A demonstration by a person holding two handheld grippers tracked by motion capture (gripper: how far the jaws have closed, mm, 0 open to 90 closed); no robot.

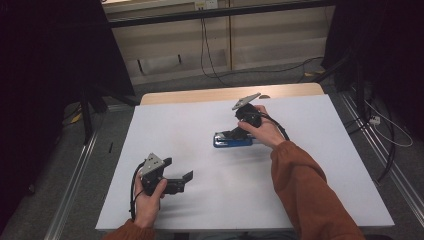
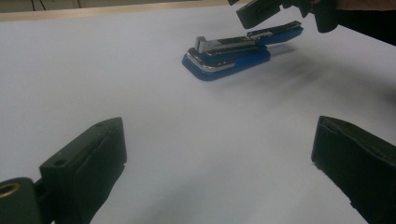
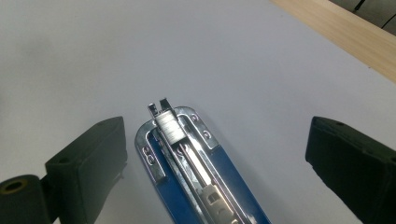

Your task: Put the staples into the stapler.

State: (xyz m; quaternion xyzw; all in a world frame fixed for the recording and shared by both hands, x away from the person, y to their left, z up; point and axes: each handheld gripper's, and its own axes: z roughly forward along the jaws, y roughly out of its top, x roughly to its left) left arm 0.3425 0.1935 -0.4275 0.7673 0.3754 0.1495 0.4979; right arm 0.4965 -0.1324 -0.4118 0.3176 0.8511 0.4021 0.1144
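Blue stapler lies opened flat, magazine exposed; looks rigid, metal-heavy, slick chrome. Best grip: blue base sides. Right gripper straddles stapler, jaws wide, gripping nothing. Left gripper well short of stapler, wide open, empty.

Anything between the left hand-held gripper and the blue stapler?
Nothing visible. The left hand-held gripper stands open with bare white table between it and the blue stapler. The right hand-held gripper is already at the stapler's far end, jaws open either side of it, not pressing on it.
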